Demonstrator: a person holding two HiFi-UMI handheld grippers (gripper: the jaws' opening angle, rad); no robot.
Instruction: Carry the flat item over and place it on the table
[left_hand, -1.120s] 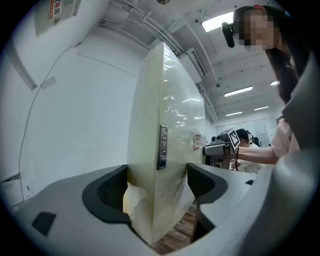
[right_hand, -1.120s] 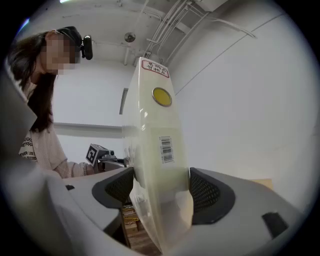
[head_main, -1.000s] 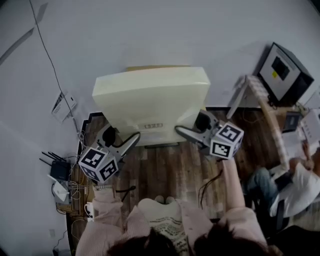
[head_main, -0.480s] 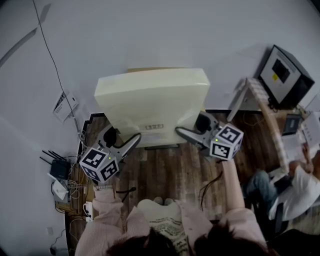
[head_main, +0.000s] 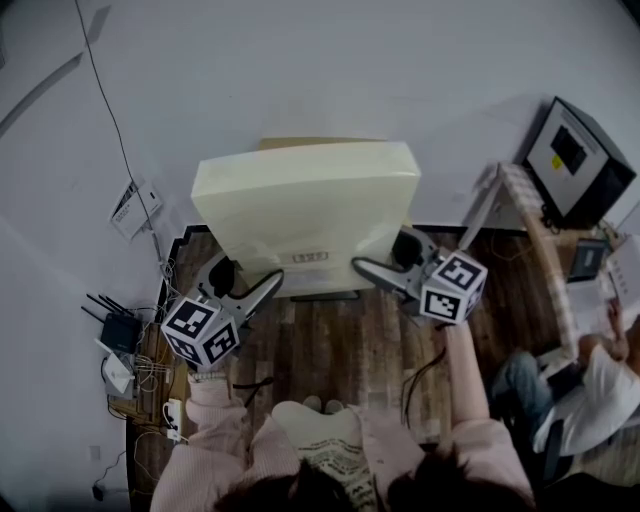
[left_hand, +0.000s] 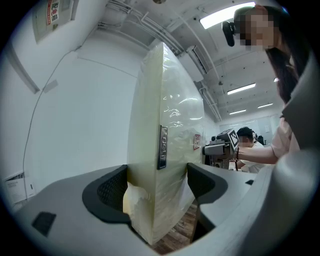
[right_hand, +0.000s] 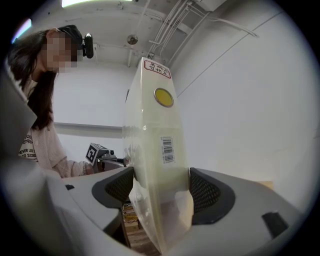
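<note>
The flat item (head_main: 305, 205) is a thick pale-yellow slab wrapped in clear plastic, held up over the wooden floor in front of the wall. My left gripper (head_main: 243, 280) is shut on its lower left edge. My right gripper (head_main: 385, 256) is shut on its lower right edge. In the left gripper view the slab (left_hand: 167, 135) stands on edge, pinched between both pads of the left gripper (left_hand: 157, 192), with a dark label on its rim. In the right gripper view the slab (right_hand: 155, 145), with a barcode and a yellow sticker, is clamped by the right gripper (right_hand: 161, 192).
A router and loose cables (head_main: 118, 345) lie on the floor at the left. At the right stand a wooden table (head_main: 530, 225), a black box (head_main: 578, 160) and a seated person (head_main: 590, 385). A tan edge (head_main: 320, 142) shows behind the slab.
</note>
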